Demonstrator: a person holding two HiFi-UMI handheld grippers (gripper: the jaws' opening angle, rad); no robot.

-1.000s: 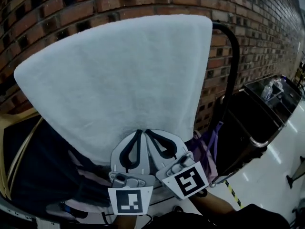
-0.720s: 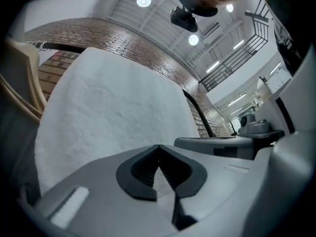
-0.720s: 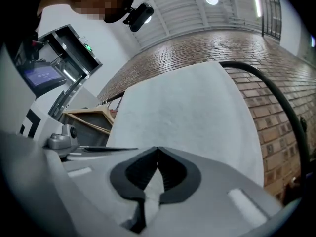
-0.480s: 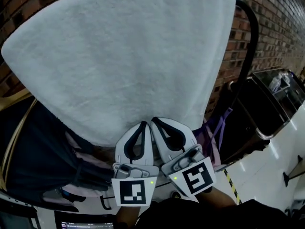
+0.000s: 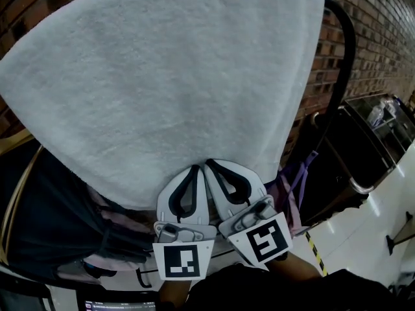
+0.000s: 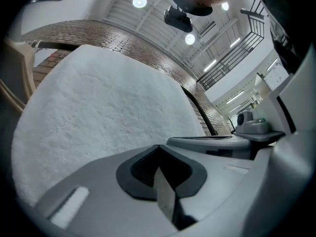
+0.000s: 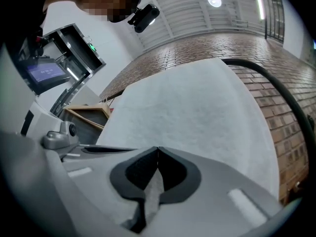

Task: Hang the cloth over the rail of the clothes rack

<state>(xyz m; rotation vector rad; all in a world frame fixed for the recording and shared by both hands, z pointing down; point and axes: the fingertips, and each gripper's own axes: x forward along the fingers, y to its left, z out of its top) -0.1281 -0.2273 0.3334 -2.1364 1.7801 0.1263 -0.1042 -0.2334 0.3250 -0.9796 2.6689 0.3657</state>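
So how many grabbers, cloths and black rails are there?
Grippers: 2 (left gripper, right gripper, both shut on the cloth)
White cloth: 1
Black rail: 1
Total: 4

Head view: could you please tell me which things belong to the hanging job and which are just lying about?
Job: white cloth, black rail, left claw and right claw, both shut on the cloth.
Lying about: dark garments, purple strap, black bin.

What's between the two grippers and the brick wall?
The white cloth, pinched by the left gripper and right gripper, fans out across that stretch before the brick wall; clearest in the head view.
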